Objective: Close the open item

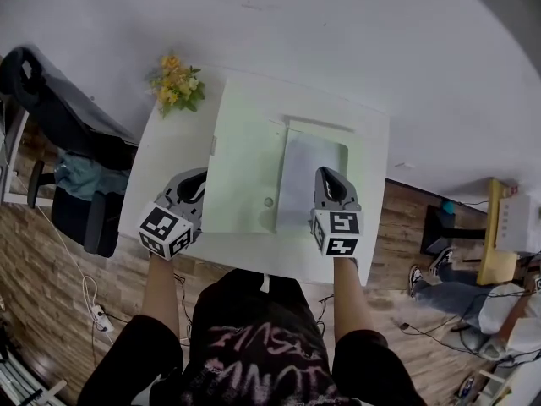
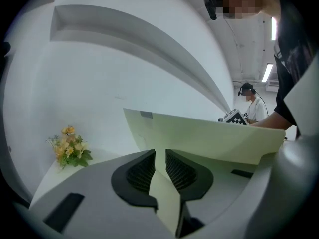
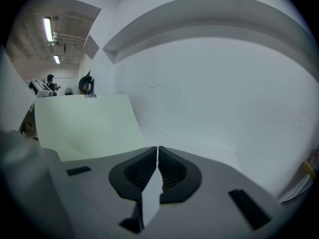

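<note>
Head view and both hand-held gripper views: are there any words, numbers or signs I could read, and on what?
No text reads clearly.
Shirt: pink lettering, too stylised and blurred to read.
Left cube, right cube: black-and-white square markers, no words.
Folder: small grey tab near its top edge, too small to read.
Sheet: no print visible.

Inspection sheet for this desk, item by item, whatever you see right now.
Surface: white table, folder on it.
Job's things: pale green folder open, its left cover raised; white sheet inside.
Clutter: flower bunch at the far left corner.
Grippers: left gripper shut on the folder's cover; right gripper shut on the white sheet.
Cables: cord and power strip on the floor.
Surroundings: draped chair at left; wood floor.
</note>
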`<state>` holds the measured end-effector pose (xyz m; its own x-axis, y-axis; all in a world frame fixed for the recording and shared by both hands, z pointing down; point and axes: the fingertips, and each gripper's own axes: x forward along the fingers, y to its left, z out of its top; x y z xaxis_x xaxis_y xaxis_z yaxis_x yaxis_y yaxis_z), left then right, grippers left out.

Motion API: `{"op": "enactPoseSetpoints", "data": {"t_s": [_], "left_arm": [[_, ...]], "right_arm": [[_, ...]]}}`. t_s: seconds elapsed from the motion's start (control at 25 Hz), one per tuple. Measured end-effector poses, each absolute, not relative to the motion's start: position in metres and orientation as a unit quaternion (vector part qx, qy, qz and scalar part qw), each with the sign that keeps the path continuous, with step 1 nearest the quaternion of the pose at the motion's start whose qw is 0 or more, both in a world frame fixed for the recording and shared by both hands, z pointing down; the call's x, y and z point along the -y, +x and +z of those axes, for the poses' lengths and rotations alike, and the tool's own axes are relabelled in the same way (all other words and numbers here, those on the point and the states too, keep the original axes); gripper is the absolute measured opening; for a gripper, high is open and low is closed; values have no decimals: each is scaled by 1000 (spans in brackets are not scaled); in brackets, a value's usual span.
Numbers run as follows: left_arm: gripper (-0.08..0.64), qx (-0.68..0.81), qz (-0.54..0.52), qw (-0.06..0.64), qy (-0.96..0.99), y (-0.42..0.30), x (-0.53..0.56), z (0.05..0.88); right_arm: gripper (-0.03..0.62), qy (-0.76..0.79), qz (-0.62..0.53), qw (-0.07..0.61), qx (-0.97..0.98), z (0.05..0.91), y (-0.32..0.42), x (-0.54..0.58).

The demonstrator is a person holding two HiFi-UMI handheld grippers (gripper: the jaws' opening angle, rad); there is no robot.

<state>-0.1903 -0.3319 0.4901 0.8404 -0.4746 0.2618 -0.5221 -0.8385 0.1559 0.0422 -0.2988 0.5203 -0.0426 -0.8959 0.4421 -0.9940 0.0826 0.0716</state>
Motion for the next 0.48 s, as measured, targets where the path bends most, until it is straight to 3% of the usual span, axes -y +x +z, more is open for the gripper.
{"op": "enactPoseSetpoints", "data": {"t_s": [0.48], "left_arm": [[78,217,116,85,965,-114,316,473]], "right_arm": [[26,688,143,172,690,524,102,269]]}}
